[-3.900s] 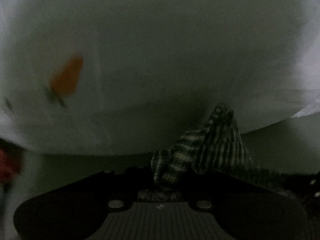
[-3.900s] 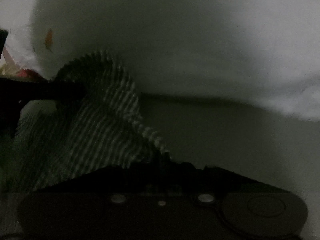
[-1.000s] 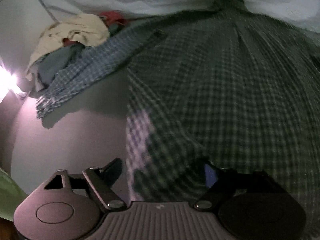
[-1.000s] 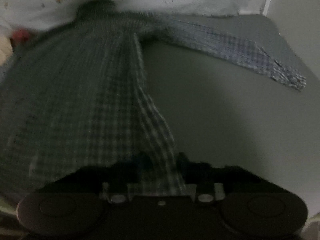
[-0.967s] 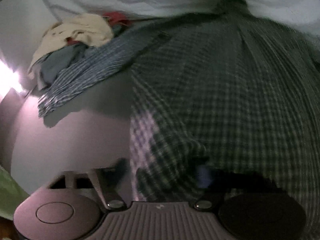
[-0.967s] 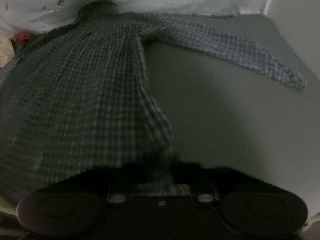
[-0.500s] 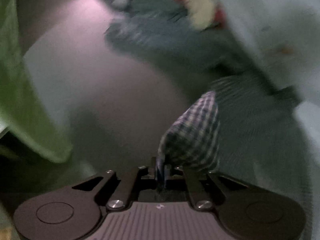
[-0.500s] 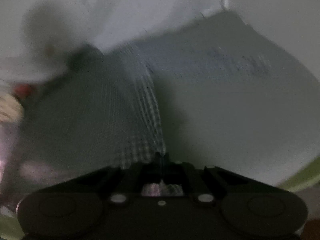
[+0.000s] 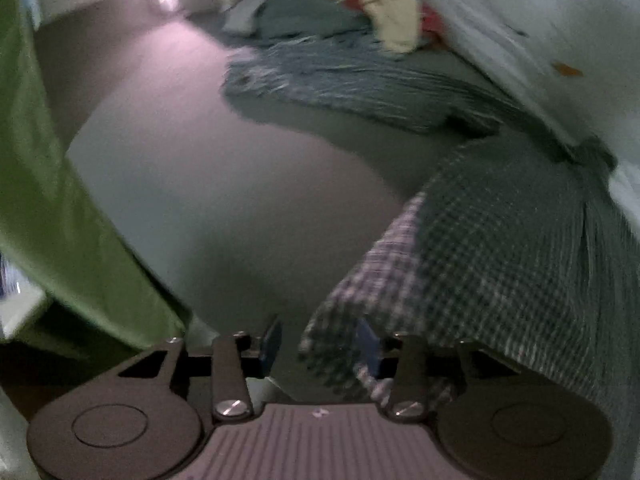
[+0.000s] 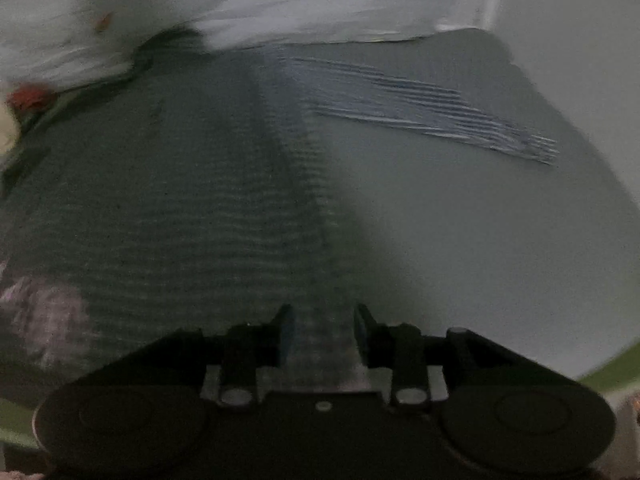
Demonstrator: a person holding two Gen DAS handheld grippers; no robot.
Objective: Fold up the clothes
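A dark green-and-white checked shirt (image 9: 520, 232) lies spread on a grey table (image 9: 224, 184), collar toward the far wall. Its left sleeve (image 9: 340, 84) stretches out leftward. In the right wrist view the shirt (image 10: 160, 208) fills the left half and its right sleeve (image 10: 432, 112) lies out to the right. My left gripper (image 9: 316, 346) is open, with the shirt's bottom corner lying loose between the jaws. My right gripper (image 10: 323, 334) is open, with the shirt's hem edge between the jaws.
A pile of other clothes (image 9: 320, 12) lies at the far left of the table. A white sheet with small orange marks (image 9: 540, 32) covers the wall behind. A green cloth (image 9: 60, 208) hangs off the table's near left edge.
Half a second ago both grippers were shut on the shirt's bottom corners. Both have since opened and let the hem go, and the shirt lies flat on the table.
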